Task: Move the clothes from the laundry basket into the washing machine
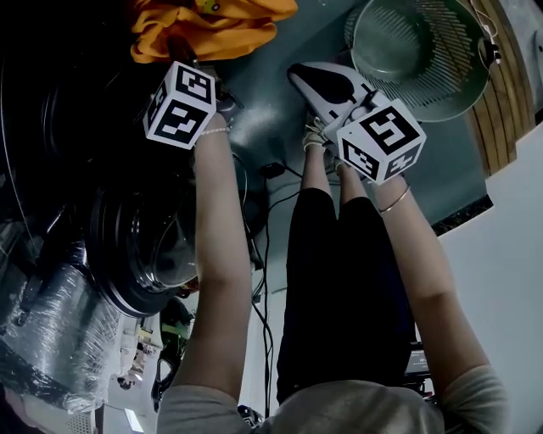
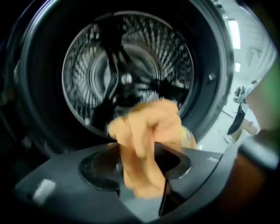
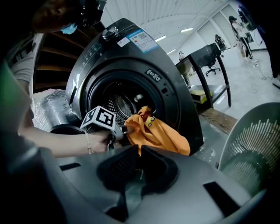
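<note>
Crumpled orange cloth [image 2: 148, 127] lies loose between left gripper [image 2: 136, 148] jaws; right gripper [image 3: 139, 149] jaws clenched, empty. Right gripper view shows basket [image 3: 253, 144]; left, drum [image 2: 131, 57].

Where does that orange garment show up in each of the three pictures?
Head view: orange garment at the top edge, left of centre.
Left gripper view: centre, blurred, in front of the drum.
Right gripper view: centre, hanging at the drum opening.
Shared landmark: the washing machine.
</note>
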Tool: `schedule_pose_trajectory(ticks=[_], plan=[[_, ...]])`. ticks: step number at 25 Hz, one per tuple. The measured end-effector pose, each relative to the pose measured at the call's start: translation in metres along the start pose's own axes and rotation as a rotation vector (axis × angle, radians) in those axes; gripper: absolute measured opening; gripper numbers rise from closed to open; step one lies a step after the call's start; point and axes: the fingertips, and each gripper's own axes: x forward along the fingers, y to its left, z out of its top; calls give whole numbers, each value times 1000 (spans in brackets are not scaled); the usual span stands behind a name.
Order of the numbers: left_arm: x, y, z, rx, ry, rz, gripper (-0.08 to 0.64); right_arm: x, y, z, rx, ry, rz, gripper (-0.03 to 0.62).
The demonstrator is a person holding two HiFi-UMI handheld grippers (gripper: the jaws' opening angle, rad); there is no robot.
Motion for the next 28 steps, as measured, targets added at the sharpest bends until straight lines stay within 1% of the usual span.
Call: schedule_pose_trajectory(ticks=[1, 4, 5, 6, 8, 12, 14, 18, 19, 20, 22, 23, 25, 26, 28], plan=[[-2, -3, -18, -26, 49, -8, 246, 0, -1, -2, 0, 7, -4, 25], [4, -22, -71, -113, 186, -51, 321, 2, -4, -7, -3, 22, -14, 23], [8, -29, -83, -127, 214, -66, 349, 2, -5, -8, -2, 25, -15, 21], [13, -34, -92, -132, 231, -77, 363, 3, -6, -9, -3, 27, -14, 22], [26, -41, -100, -128, 227, -91, 381, 4, -9, -10, -4, 28, -15, 21], [51, -46, -96, -105, 161, -101, 385, 3, -14, -12, 13, 25, -21, 21], [59, -45, -94, -108, 154, -81, 383, 3, -16, -13, 13, 29, -20, 21], [68, -42, -94, -127, 167, -16, 380, 3, -17, -15, 13, 31, -16, 20], [69, -40, -94, -139, 175, -9, 372, 4, -16, -15, 10, 34, -10, 18], [69, -37, -94, -151, 185, -4, 346, 4, -13, -15, 3, 39, 0, 18], [65, -30, -93, -155, 206, 4, 262, 5, -9, -14, -14, 45, 15, 18], [62, -28, -93, -142, 210, 1, 209, 5, -9, -13, -17, 44, 17, 17], [53, -29, -90, -89, 200, -28, 120, 5, -8, -11, -11, 35, 13, 15], [48, -32, -86, -56, 187, -51, 98, 5, -8, -10, -6, 31, 11, 15], [36, -37, -72, 1, 147, -102, 86, 5, -5, -7, -5, 27, 13, 15]])
